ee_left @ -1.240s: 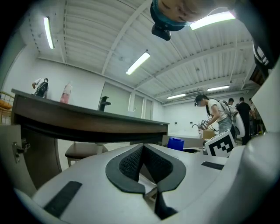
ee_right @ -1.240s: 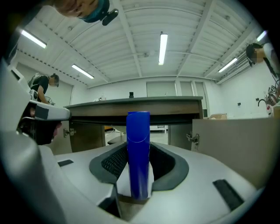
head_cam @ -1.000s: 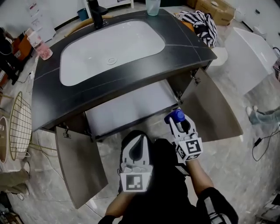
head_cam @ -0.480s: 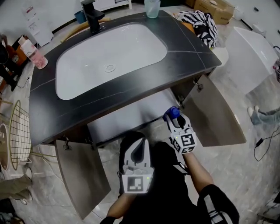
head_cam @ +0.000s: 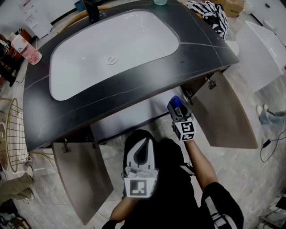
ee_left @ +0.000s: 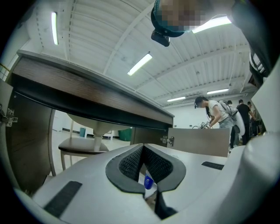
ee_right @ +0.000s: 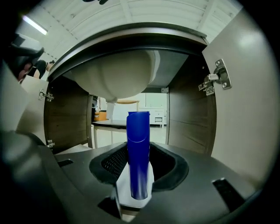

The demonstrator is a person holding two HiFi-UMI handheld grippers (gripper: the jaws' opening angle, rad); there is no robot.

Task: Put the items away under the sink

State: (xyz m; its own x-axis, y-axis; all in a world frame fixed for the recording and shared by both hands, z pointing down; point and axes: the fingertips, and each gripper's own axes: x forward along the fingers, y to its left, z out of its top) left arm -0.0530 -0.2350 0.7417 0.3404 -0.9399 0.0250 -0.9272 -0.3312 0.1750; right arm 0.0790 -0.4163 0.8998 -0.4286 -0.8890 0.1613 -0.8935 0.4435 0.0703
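Note:
My right gripper is shut on a white tube with a blue cap. It holds the tube at the front of the open cabinet under the sink. In the right gripper view the tube stands upright between the pads, with the basin's underside and the cabinet's inside behind it. My left gripper hangs lower, close to my body and short of the cabinet, shut with nothing in it. In the left gripper view its tips meet, and the blue cap shows through the gap below them.
Both cabinet doors stand open: the left door and the right door. The black countertop overhangs the opening. A pink cup, a wire basket, a patterned cloth and a white tub surround the vanity.
My right gripper has carried the tube forward and up, closer to the cabinet opening. The left gripper has stayed where it was.

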